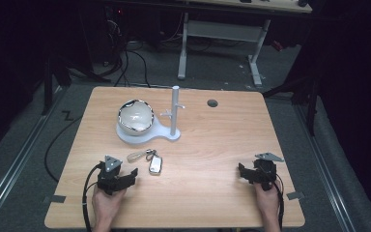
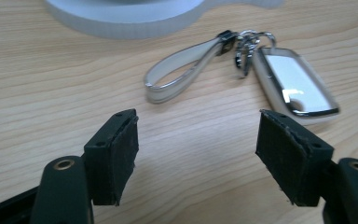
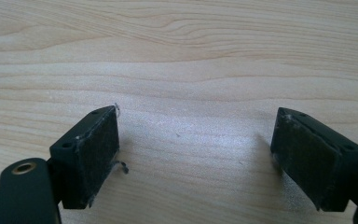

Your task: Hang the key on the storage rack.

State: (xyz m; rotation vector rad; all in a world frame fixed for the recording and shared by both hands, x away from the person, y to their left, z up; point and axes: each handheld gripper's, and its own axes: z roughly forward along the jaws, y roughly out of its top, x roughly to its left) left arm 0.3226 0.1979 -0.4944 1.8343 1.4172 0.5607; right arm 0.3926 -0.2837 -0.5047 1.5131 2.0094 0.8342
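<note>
A silver key fob (image 1: pixel 155 165) lies flat on the wooden table (image 1: pixel 207 145), joined by metal rings (image 2: pixel 247 44) to a pale strap loop (image 1: pixel 136 155). My left gripper (image 1: pixel 132 175) rests near the front left of the table, pointing at the keys and just short of them. In the left gripper view its jaws (image 2: pixel 198 135) stand open over bare wood, with the strap loop (image 2: pixel 182 72) and the fob (image 2: pixel 293 86) a little beyond them. My right gripper (image 1: pixel 242 172) sits at the front right, open (image 3: pixel 198 135), with nothing between its pads.
A white stand (image 1: pixel 175 111) with a post and short pegs rises from a flat white base (image 1: pixel 166 134) behind the keys. A glossy round bowl (image 1: pixel 135 116) sits on that base. The table has a small dark hole (image 1: pixel 212 103) near its far edge.
</note>
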